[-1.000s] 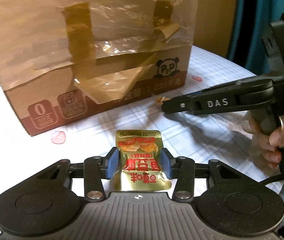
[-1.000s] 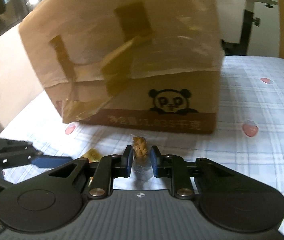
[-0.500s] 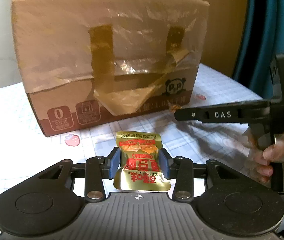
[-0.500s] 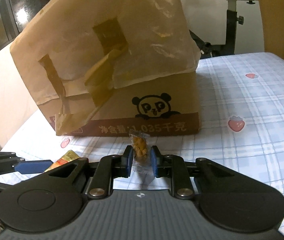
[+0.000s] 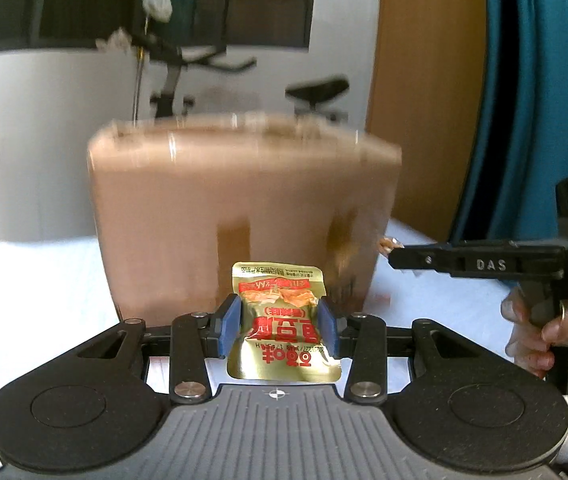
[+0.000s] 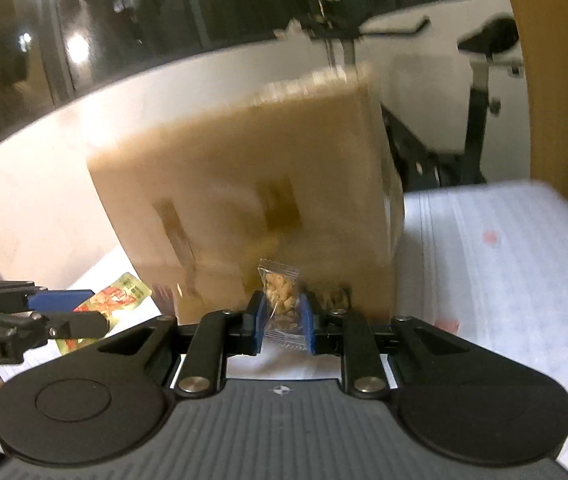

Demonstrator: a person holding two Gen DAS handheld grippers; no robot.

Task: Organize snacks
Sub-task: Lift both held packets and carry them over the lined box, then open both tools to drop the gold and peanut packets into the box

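Left wrist view: the left gripper (image 5: 279,330) was clenched on a gold packet (image 5: 282,322), its blue pads (image 5: 231,326) pressing both side edges, red print upside down. Behind stood a brown box (image 5: 244,208), motion-blurred, on a pale checked tablecloth (image 5: 36,280). At right, a hand (image 5: 539,332) held the right gripper (image 5: 393,254), its jaws closed on a small clear sachet only just visible at the tip.

Right wrist view: the right gripper (image 6: 283,316) gripped the sachet (image 6: 282,304) of brown pieces upright between its pads, before the box (image 6: 244,200). At left, the left gripper (image 6: 80,308) carried the gold packet (image 6: 120,294) above the tablecloth (image 6: 503,260). An exercise bike (image 6: 479,92) stood beyond.
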